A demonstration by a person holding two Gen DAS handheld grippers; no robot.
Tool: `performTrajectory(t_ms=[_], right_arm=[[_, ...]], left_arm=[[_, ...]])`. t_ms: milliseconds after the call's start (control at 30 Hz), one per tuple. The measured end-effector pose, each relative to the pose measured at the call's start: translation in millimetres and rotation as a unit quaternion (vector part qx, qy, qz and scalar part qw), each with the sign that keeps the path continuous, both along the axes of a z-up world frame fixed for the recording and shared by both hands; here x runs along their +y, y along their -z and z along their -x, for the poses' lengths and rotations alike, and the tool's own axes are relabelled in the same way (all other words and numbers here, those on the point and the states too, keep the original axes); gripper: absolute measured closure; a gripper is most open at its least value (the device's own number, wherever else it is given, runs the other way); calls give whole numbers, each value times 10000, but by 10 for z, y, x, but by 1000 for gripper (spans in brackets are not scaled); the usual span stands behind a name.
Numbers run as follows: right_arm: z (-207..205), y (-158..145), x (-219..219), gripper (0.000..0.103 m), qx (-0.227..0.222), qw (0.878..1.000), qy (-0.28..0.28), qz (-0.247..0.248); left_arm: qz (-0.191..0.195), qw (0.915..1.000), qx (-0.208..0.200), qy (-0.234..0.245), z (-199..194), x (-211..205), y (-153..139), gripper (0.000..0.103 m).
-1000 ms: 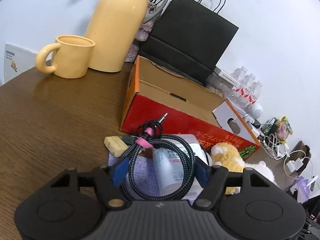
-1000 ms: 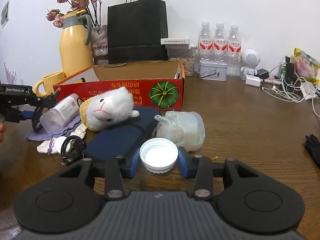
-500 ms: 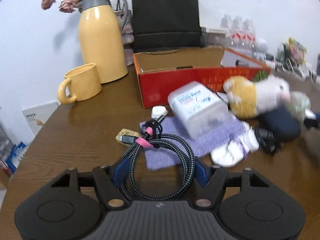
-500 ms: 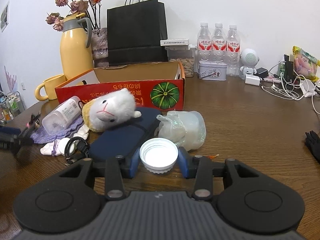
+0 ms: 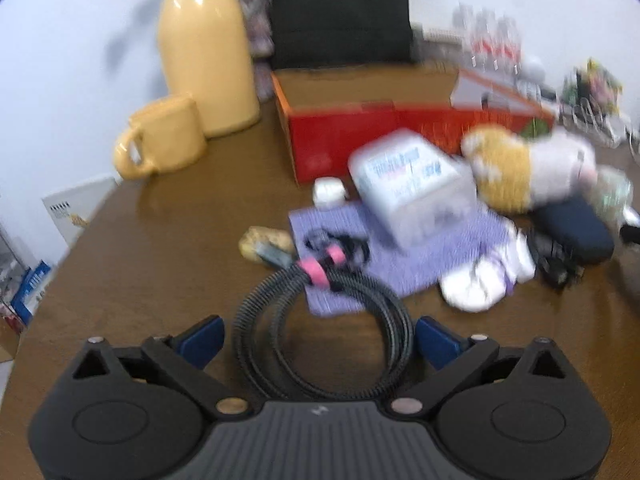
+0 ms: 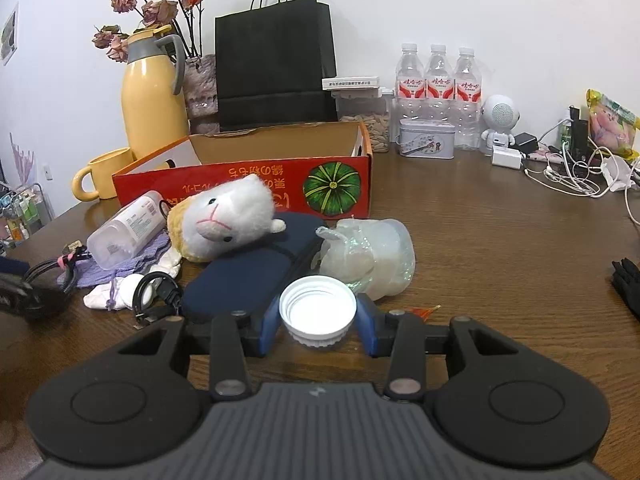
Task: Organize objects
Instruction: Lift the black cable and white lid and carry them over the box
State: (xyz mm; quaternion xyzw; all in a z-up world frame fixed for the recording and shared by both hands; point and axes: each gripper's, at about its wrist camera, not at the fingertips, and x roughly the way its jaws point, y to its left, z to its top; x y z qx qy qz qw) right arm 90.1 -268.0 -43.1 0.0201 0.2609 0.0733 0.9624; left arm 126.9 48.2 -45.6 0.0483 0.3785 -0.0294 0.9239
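Note:
A coiled black braided cable (image 5: 256,320) with pink ties lies on the brown table (image 5: 160,280), its end resting on a purple cloth (image 5: 440,252). My left gripper (image 5: 318,340) straddles the coil; its jaws are opening and both blue pads stand clear of the cable. In the right wrist view that gripper shows as a dark blur at the left edge. My right gripper (image 6: 319,320) is shut on a white screw cap (image 6: 318,308), held just above the table near a navy pouch (image 6: 248,280).
An open red cardboard box (image 6: 240,184) stands behind a plush toy (image 6: 228,220), a clear bottle (image 6: 124,232), white socks (image 6: 116,296) and crumpled plastic (image 6: 368,256). A yellow mug (image 5: 164,140), a yellow thermos (image 5: 208,60), a black bag (image 6: 276,64) and water bottles (image 6: 438,88) line the back.
The left gripper's jaws spread off the cable coil, which now rests on the table. Its view rolled level and drew back from the box. The right gripper kept still with the cap.

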Motion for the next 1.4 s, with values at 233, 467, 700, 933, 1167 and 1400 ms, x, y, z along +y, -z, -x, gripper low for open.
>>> performTrajectory(t_ms=[233, 467, 700, 933, 1167, 1400], right_arm=[[130, -17, 96, 62, -137, 9998, -120, 124], [244, -155, 187, 62, -360, 9988, -291, 153], [131, -448, 307, 62, -691, 9967, -388, 189], [-197, -771, 453, 62, -1077, 9928, -503, 117], [-657, -893, 548, 62, -1149, 9921, -504, -64], [-1194, -898, 617, 62, -985, 9940, -466, -76]], left_arm=[[334, 9993, -64, -149, 66, 88, -44, 17], [427, 9971, -601, -199, 237, 107, -347, 18], [558, 9916, -1169, -51, 176, -51, -770, 18], [675, 9861, -1517, 97, -120, -363, -1003, 18], [718, 9843, -1612, 32, -558, -569, -1105, 18], [731, 9838, -1621, -224, -1099, -630, -1112, 18]])
